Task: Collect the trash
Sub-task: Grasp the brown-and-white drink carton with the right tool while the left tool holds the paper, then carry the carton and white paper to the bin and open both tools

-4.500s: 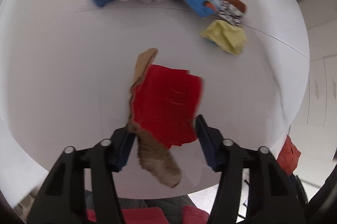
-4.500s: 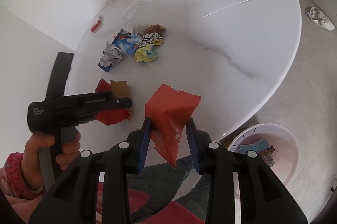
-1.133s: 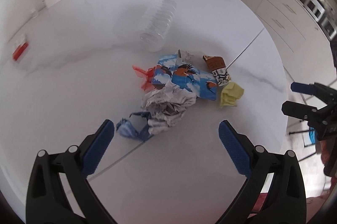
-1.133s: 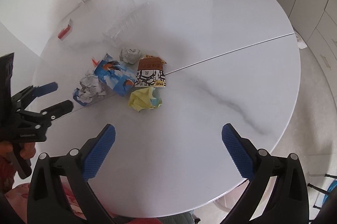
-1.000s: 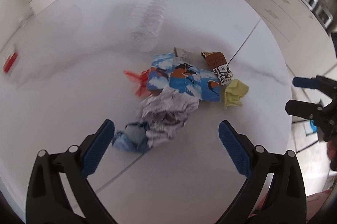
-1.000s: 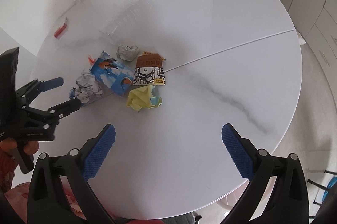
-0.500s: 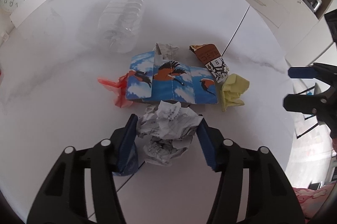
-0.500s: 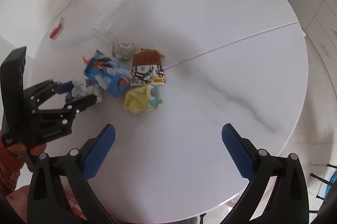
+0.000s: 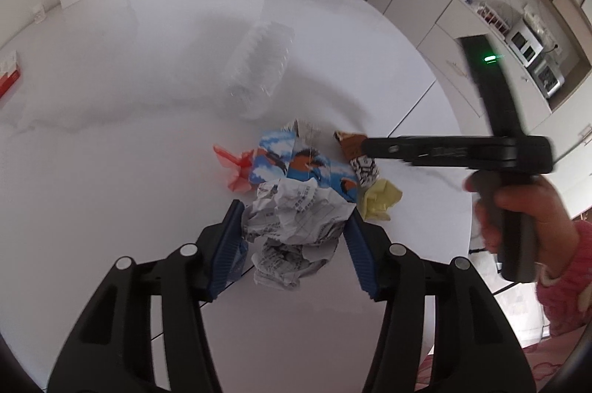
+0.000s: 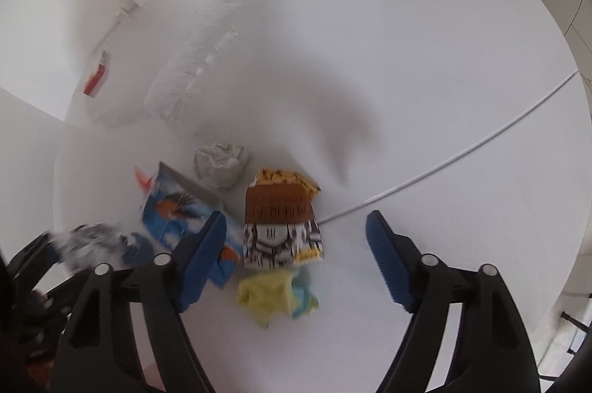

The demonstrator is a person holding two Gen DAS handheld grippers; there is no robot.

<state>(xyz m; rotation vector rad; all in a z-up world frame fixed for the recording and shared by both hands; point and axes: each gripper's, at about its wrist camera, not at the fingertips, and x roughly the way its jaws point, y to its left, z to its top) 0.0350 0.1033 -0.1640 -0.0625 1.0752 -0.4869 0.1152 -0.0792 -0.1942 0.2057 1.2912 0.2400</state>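
Crumpled printed paper [image 9: 296, 219] pinched by the left tool [image 9: 294, 245], clear of the tabletop [image 9: 111, 189].

Blue pads are pressed against both sides of the paper wad, with the remaining litter left at its 12 o'clock: a blue bird-print carton [image 9: 299, 167], a red scrap [image 9: 236, 167] at 10 o'clock, a yellow wad [image 9: 379, 198] at 2 o'clock. The right tool [image 10: 296, 256] is seen with jaws closing but still spread, nothing gripped; a brown-and-white wrapper [image 10: 281, 222] and the yellow wad lie between them on the tabletop. A clear plastic bottle [image 9: 259, 67] is lying farther off at 12 o'clock.
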